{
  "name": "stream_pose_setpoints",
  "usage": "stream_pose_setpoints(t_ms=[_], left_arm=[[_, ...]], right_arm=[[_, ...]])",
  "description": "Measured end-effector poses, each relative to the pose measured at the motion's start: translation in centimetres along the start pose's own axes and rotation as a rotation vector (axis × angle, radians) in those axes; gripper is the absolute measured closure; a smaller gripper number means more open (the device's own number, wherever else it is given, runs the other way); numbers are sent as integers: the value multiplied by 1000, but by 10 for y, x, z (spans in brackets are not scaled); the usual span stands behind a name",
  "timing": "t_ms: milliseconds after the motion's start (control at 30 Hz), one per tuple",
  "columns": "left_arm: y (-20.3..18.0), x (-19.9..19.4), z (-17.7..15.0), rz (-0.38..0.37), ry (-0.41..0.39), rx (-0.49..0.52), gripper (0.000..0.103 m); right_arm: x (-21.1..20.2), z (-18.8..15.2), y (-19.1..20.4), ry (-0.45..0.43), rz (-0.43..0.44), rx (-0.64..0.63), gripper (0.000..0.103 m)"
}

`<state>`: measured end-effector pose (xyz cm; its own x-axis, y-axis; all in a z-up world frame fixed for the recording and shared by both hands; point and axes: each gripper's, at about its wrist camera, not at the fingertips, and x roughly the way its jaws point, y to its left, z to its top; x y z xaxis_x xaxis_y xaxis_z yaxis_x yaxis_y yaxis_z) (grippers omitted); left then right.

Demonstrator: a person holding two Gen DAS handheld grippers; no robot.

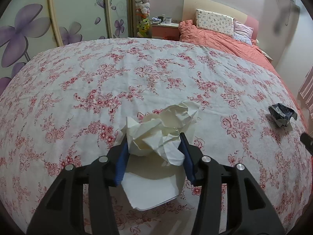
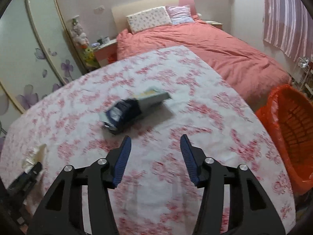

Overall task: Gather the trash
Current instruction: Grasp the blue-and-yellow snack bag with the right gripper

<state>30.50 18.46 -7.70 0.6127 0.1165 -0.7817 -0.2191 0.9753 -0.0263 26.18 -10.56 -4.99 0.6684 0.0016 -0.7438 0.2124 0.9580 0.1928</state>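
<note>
Both grippers angled downward, fingers pointing forward

The left gripper (image 1: pixel 154 148) has its blue pads (image 1: pixel 122 163) pressed against both sides of a crumpled paper wad (image 1: pixel 156 137), holding it. The right gripper (image 2: pixel 155 154) has its jaws parted with nothing between the pads (image 2: pixel 188 156); that view is blurred, and the left gripper's tip shows at its lower left edge

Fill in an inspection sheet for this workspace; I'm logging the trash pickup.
Surface: floral sheet, wrinkled.
Job's things: crumpled white paper; dark crumpled wrapper lying on the sheet; orange-lined bin at the sheet's right edge.
Clutter: flat carton behind the wrapper.
Grippers: left gripper shut on the paper; right gripper open, empty.
Cables: nothing seen.
Surroundings: bed, wardrobe, nightstand.
</note>
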Motion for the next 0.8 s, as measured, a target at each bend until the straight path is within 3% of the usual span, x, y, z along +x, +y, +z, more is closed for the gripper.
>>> stream_pose_setpoints(t_ms=[167,333,600,800], left_arm=[[0,0,0,3,1,2,55],[-2,1,0,10,3,9,55],[-3,1,0,9,3,9,54],[-3,2,0,12,4,14,53]], right_arm=[[21,14,31,34,30,3,48],[48,23,47,69,-77,3,50],[36,12,-6,87,-161,35,54],[19,15,-25,40,-87,86,52]])
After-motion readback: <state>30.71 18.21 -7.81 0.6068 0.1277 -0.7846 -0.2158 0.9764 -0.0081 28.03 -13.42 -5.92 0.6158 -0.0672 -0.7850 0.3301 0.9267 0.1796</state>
